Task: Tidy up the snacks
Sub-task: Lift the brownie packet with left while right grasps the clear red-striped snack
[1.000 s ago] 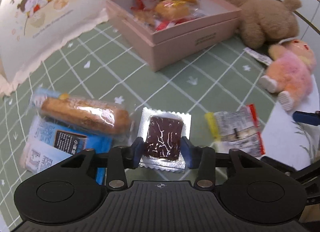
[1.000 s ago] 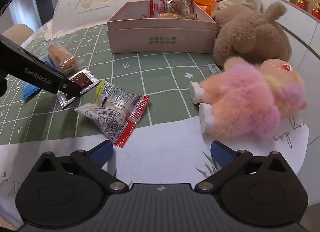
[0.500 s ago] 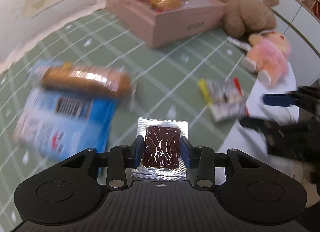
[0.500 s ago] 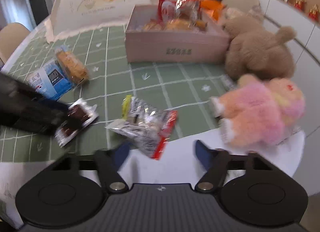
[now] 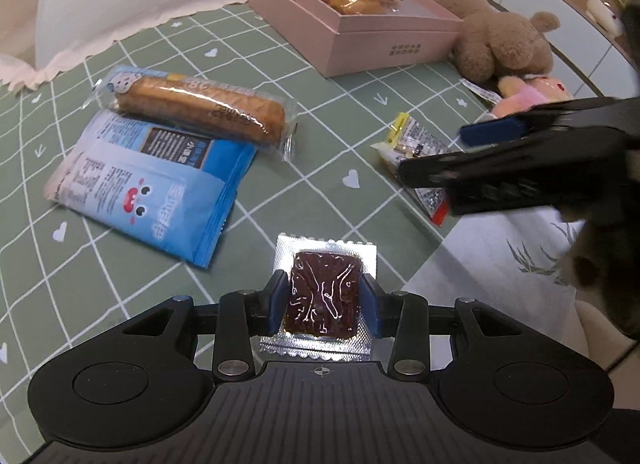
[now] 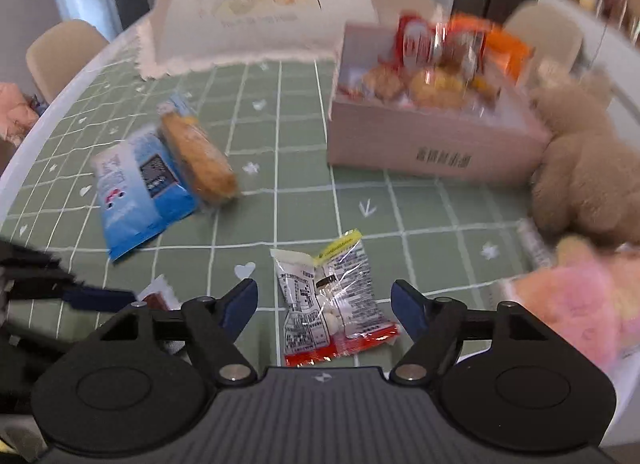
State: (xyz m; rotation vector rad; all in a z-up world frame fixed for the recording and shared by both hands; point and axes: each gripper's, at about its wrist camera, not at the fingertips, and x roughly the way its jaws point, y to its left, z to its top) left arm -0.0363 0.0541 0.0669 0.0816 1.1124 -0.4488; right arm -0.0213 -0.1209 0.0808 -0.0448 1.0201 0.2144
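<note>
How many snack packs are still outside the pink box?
4: bread stick pack lying on the blue pack; brown snack in the left tongs; clear-and-red pack between the opening right tongs.

Glossy clear film is glinting over the brown bar (image 5: pixel 323 298), its crimped foil edge shining silver at lower centre of the left wrist view, while the long cake's wrapper (image 5: pixel 200 108) and the blue packet (image 5: pixel 148 184) at left are gleaming like smooth plastic. The pink box (image 5: pixel 360 32) at the top is looking like matt card, the brown teddy (image 5: pixel 500 44) at upper right is showing fuzzy plush, and the green checked tablecloth (image 5: pixel 320 152) is lying smooth and dull.
</note>
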